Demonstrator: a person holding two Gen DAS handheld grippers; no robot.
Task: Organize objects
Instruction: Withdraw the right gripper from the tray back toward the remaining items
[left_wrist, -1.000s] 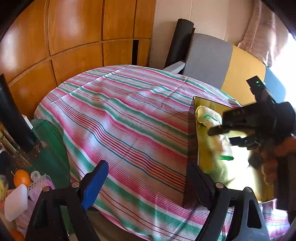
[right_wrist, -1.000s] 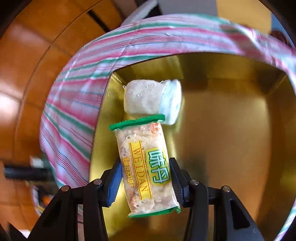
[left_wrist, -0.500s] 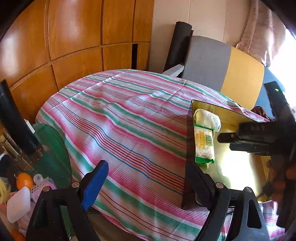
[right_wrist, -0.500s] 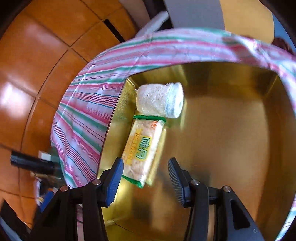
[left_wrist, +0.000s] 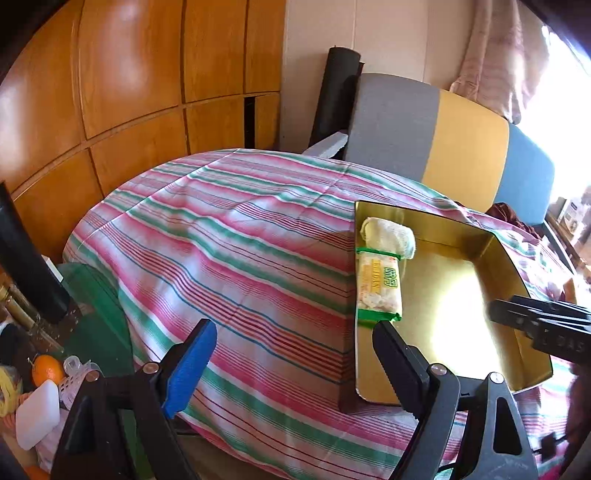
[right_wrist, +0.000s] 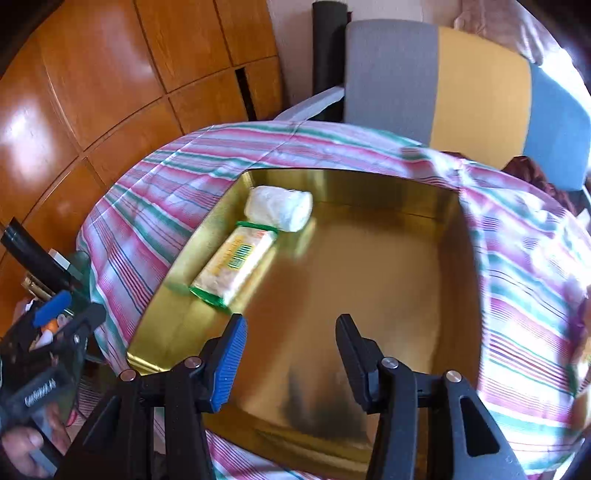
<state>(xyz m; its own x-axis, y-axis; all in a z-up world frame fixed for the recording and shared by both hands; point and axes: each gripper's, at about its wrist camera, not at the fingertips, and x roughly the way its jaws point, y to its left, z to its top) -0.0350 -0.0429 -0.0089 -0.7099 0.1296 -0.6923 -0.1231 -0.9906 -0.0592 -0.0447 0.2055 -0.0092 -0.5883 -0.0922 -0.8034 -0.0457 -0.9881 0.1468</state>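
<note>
Gold tin tray (left_wrist: 454, 295): one, sitting on the striped cloth (left_wrist: 229, 236) of the bench, and it holds everything sorted so far. It lies near the bench's front edge, and in the left wrist view the black finger (left_wrist: 397, 363) of the left gripper (left_wrist: 291, 360) stands right over its near wall. A careless swing of that hand could, I judge, knock the tray toward the edge or drag the loose cloth under it.

Inside the tray, against its left wall, lie one wrapped snack bar (right_wrist: 236, 266) and, touching its far end, one rolled white cloth (right_wrist: 279, 207). The roll could be rolled out of line by any bump to the tray.

Two grippers are in play. The right gripper (right_wrist: 291, 354) hovers above the tray's open middle, its fingers parted and empty. The left one is spread wide, with nothing between the fingers.

Beyond the tray's left, off the bench edge, a low side clutter holds at least one orange (left_wrist: 46, 369) and one white block (left_wrist: 37, 413); fetching from there risks snagging the cloth overhang.
</note>
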